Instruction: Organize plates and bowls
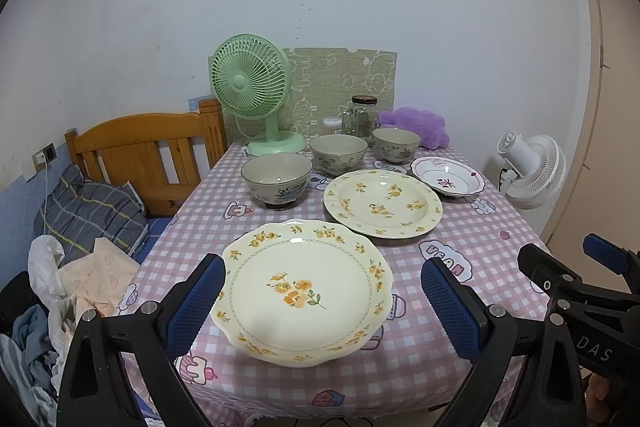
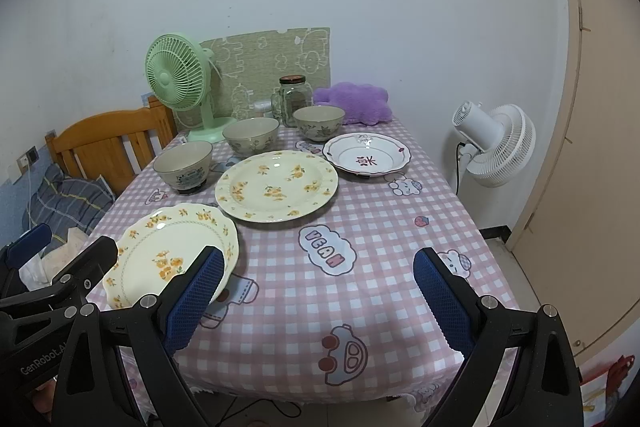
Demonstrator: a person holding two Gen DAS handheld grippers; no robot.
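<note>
1. Both sets of jaws are spread wide and empty. My left gripper [image 1: 322, 301] hangs over the near counter edge, with the scalloped plate [image 1: 302, 291] lying flat between its blue pads, not touched.
2. My right gripper [image 2: 320, 295] is over bare checked cloth [image 2: 380, 219], just right of that same plate.
3. Behind it there's the round plate [image 1: 383, 203], also yellow flowers, flat on the counter.
4. The white plate [image 1: 447, 175] with the red rim is further back to the right, apart from the others.
5. Three bowls [image 1: 277, 179] [image 1: 338, 154] [image 1: 396, 144] stand upright in a diagonal row at the back, none stacked.
6. A green fan [image 1: 252, 87], a jar [image 1: 362, 117] and a purple cushion [image 1: 418, 125] sit along the wall side.
</note>
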